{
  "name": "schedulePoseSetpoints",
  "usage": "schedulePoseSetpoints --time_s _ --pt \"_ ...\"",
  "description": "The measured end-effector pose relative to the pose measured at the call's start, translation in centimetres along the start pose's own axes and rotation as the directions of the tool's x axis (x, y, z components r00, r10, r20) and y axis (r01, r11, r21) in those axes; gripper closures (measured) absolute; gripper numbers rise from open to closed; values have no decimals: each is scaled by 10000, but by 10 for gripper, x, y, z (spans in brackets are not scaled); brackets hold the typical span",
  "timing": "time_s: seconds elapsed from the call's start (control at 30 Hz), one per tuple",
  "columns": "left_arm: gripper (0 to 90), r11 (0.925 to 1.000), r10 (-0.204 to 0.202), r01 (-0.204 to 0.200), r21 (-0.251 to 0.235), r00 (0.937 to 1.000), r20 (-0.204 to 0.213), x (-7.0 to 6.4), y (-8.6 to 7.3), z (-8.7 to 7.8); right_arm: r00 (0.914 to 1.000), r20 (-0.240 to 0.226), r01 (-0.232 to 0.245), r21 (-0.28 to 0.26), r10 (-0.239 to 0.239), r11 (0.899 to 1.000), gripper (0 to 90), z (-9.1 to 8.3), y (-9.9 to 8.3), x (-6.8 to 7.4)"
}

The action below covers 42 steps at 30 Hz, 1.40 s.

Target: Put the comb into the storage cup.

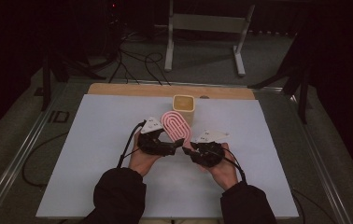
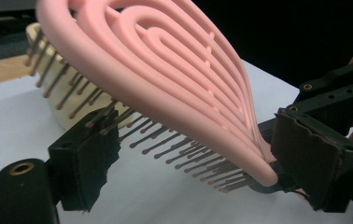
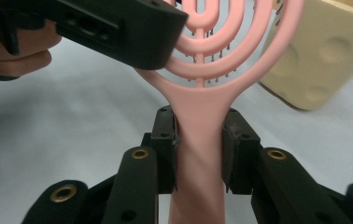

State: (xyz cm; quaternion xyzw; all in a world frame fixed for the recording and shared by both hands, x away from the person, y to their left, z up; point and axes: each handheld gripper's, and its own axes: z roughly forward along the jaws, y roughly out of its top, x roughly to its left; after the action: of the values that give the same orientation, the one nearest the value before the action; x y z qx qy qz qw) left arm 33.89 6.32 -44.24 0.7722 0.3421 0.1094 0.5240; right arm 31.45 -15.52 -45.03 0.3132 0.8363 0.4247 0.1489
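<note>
A pink hairbrush (image 1: pixel 176 125) with looped ribs is held up over the white sheet. My right gripper (image 1: pixel 187 148) is shut on its handle (image 3: pixel 198 121), one pad on each side (image 3: pixel 200 149). My left gripper (image 1: pixel 174 140) stands open, its jaws wide apart on either side of the brush head (image 2: pixel 165 70). In the left gripper view (image 2: pixel 198 158) the bristle tips touch the left pad, and the narrow end of the head lies close to the right pad. A cream cup (image 1: pixel 183 105) stands just behind the brush.
A white sheet (image 1: pixel 95 154) covers the table, with a strip of bare wood (image 1: pixel 132 89) at the far edge. The cream cup (image 3: pixel 324 51) has dimpled sides. Beyond the table, cables (image 1: pixel 137 60) and a metal stand (image 1: pixel 202 23) are on the floor.
</note>
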Motion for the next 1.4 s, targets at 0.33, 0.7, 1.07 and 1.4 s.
schedulePoseSetpoints --time_s 0.33,0.7,1.07,1.4 --pt "379 9988 -476 480 -79 9978 453 2 2 4 10000 -45 40 41 -40 10000 701 1 0 1" --pt "515 9923 -1070 1140 -495 9862 1263 6 3 4 10000 -70 46 143 -45 9999 702 2 -1 0" --pt "616 9900 -1234 1337 -446 9754 1829 4 4 5 9999 29 132 260 -133 9996 705 5 -1 0" --pt "642 9854 -1466 1611 -559 9677 2053 1 7 5 9999 45 97 218 -98 9997 705 4 1 -1"
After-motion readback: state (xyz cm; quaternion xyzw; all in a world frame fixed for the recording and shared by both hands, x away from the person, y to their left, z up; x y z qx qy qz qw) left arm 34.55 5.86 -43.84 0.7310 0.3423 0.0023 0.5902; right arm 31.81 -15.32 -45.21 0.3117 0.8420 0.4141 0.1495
